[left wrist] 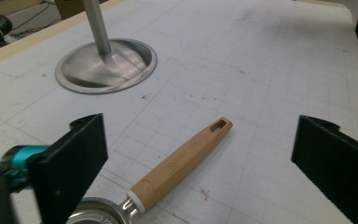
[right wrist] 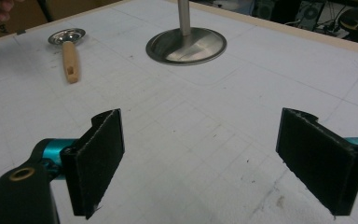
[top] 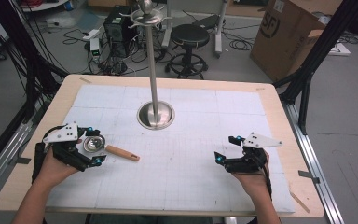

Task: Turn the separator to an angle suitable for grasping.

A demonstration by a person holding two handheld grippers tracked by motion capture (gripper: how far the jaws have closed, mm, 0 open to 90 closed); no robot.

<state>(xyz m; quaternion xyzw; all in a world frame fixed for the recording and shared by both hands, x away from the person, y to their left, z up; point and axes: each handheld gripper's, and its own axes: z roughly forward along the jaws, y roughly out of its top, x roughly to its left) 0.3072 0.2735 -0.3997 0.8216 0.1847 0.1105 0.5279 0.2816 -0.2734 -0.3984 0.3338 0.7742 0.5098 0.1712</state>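
A small metal scoop lies flat on the white gridded mat, its round bowl at the left and its wooden handle pointing right. My left gripper is open, with its jaws on either side of the bowl. In the left gripper view the handle runs away from me between the wide jaws of the left gripper, and the bowl's rim shows at the bottom edge. My right gripper rests open at the right of the mat, holding nothing. Past the right gripper, the scoop lies far off.
A tall metal stand rises from a round domed base at the mat's middle back, its pole ending in hooks overhead. Beyond the wooden table's edge the floor holds a black stool, a cardboard box and cables.
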